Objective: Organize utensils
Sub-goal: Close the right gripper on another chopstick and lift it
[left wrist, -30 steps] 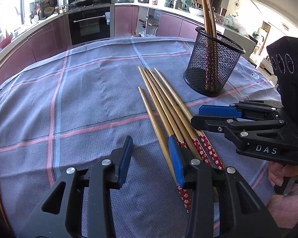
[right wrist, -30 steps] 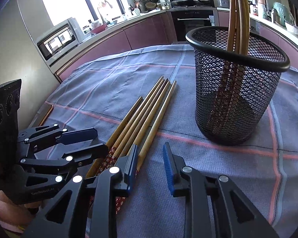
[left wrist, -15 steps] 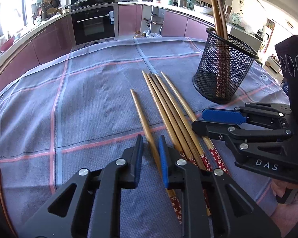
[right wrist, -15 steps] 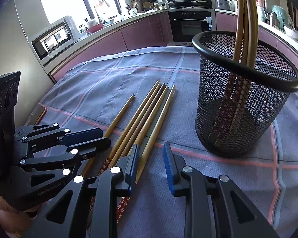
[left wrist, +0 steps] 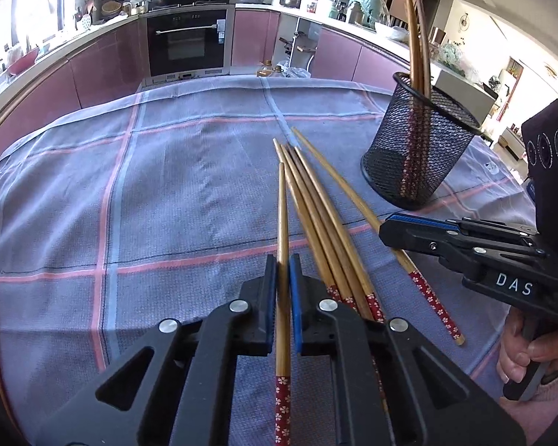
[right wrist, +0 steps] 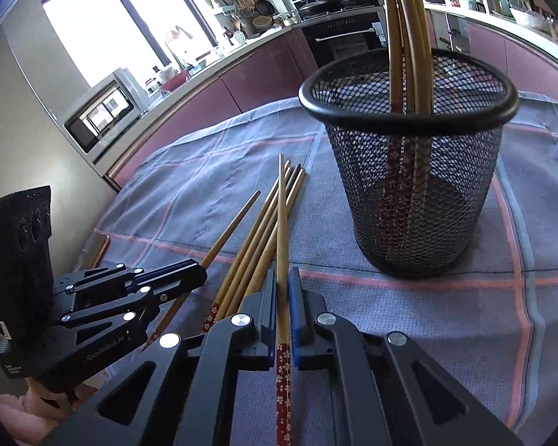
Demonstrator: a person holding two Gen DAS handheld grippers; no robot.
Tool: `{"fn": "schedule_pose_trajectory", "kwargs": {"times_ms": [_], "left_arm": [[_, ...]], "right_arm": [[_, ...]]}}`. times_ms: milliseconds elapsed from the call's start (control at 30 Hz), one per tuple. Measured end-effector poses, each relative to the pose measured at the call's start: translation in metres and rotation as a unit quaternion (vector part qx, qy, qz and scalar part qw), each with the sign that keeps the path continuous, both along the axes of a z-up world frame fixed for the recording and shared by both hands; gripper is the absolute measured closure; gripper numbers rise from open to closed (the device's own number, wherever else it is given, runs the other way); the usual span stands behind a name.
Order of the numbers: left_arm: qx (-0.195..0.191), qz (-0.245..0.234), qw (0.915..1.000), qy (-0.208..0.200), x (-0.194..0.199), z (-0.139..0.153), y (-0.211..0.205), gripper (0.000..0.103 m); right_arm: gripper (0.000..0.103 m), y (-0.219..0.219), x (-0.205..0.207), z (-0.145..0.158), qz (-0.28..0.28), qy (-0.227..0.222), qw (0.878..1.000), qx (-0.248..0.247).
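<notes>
Chopsticks are pinched one apiece: the left gripper [left wrist: 283, 282] is clamped shut on one chopstick [left wrist: 282, 230], the right gripper [right wrist: 282, 293] on another [right wrist: 280, 223]. Three loose ones [left wrist: 316, 208] are left between them. Each should be lifted and tipped upright before being lowered into the mesh cup [right wrist: 413, 200] at two o'clock.

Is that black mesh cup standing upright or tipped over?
Upright. The mesh cup sits flat on its base on the tablecloth, rim up, with a few chopsticks leaning inside.
</notes>
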State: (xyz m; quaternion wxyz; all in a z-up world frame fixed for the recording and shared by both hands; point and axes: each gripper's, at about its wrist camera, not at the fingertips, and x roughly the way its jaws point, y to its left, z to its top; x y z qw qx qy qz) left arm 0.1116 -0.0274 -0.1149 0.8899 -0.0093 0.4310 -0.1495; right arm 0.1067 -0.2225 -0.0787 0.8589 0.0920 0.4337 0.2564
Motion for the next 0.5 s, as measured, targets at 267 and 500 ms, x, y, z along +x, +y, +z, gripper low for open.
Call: {"fn": "schedule_pose_trajectory", "kwargs": {"times_ms": [267,500], "left_arm": [[-0.001,-0.023,0.9997,0.005,-0.003,-0.001,-0.008,0.095],[0.001,-0.034,0.9992,0.020,0.003,-0.010,-0.010,0.095]], "right_arm": [[0.097,0.007,-0.005,-0.001,0.029,0.010,0.999,-0.017],[0.094,0.012,0.000,-0.005,0.032,0.015,0.999,-0.038]]}}
